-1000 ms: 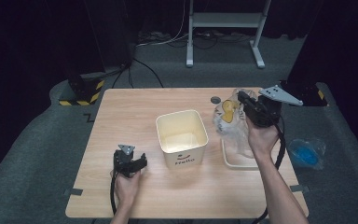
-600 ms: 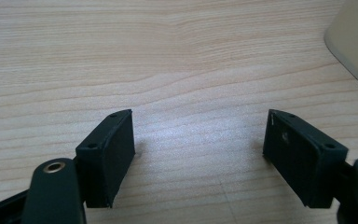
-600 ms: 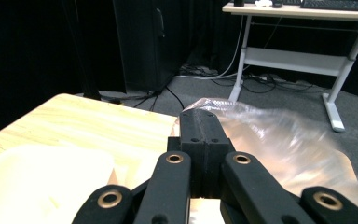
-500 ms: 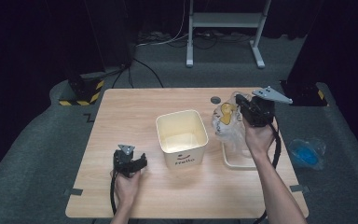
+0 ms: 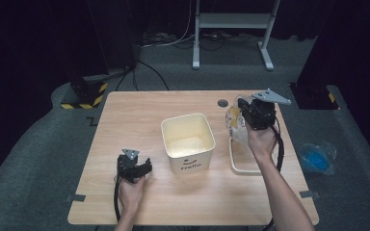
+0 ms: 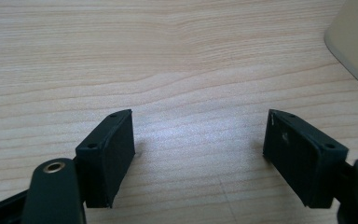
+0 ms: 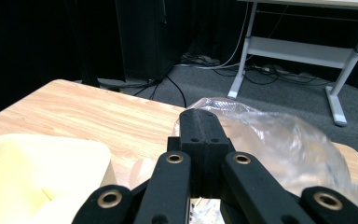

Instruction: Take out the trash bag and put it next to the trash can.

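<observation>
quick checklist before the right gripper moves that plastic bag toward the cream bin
1. Right gripper jaws closed: ok, the pads meet.
2. Clear plastic bag actually pinched: cannot tell; the film lies around the jaws, but the pinch point is hidden.
3. Cream bin upright, mouth open: ok; its inside looks bare in the high view.
4. Path from bag to bin: ok, bare wooden table between them.
5. Left gripper out of the way: ok, jaws open over bare wood, left of the bin.
6. Tray under the bag staying put: cannot tell.
</observation>
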The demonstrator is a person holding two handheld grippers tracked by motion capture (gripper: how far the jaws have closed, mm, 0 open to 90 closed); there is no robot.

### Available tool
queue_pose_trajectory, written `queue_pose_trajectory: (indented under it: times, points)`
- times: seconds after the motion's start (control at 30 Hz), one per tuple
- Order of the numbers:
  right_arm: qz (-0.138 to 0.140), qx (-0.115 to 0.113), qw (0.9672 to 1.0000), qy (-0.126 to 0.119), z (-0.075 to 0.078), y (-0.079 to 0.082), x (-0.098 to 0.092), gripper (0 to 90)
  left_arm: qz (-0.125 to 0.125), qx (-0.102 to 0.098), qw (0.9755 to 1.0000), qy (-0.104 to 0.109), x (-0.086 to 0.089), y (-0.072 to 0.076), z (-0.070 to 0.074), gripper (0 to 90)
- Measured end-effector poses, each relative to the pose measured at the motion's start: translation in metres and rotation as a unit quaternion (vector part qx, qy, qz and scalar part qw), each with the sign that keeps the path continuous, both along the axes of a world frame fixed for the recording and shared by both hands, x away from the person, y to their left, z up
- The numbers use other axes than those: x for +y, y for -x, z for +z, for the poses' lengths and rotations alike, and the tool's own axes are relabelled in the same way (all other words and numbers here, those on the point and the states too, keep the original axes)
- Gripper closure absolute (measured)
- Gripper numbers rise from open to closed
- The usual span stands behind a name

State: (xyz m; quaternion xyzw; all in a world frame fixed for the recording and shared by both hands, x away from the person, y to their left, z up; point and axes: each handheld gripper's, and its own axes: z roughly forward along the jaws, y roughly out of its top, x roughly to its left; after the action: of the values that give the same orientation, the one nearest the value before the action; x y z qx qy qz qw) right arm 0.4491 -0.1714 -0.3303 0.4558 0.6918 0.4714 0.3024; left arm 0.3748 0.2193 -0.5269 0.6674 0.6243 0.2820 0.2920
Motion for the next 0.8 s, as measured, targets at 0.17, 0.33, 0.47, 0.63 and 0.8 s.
queue_pose_trajectory:
  times: [0.17,0.33,0.47,0.63,0.8]
  points:
    - [0.000,0.001,1.0000,0.004,-0.001,-0.006,0.002,90.0,0.000,0.000,1.0000,0.001,0.000,0.000,0.000,24.6]
    - [-0.001,0.008,1.0000,0.003,-0.007,-0.014,0.004,90.0,0.000,0.000,1.0000,0.002,0.000,0.000,0.000,24.6]
    - [0.008,0.008,0.9999,0.006,-0.009,-0.016,0.011,90.0,0.000,0.000,1.0000,0.001,0.000,0.000,0.000,24.6]
    - [0.017,0.009,0.9998,0.003,-0.013,-0.019,0.019,90.0,0.000,0.000,1.0000,0.001,0.000,0.000,0.000,24.5]
    - [0.026,0.011,0.9996,0.007,-0.017,-0.021,0.026,90.0,0.001,0.001,1.0000,0.002,0.000,0.000,0.000,24.5]
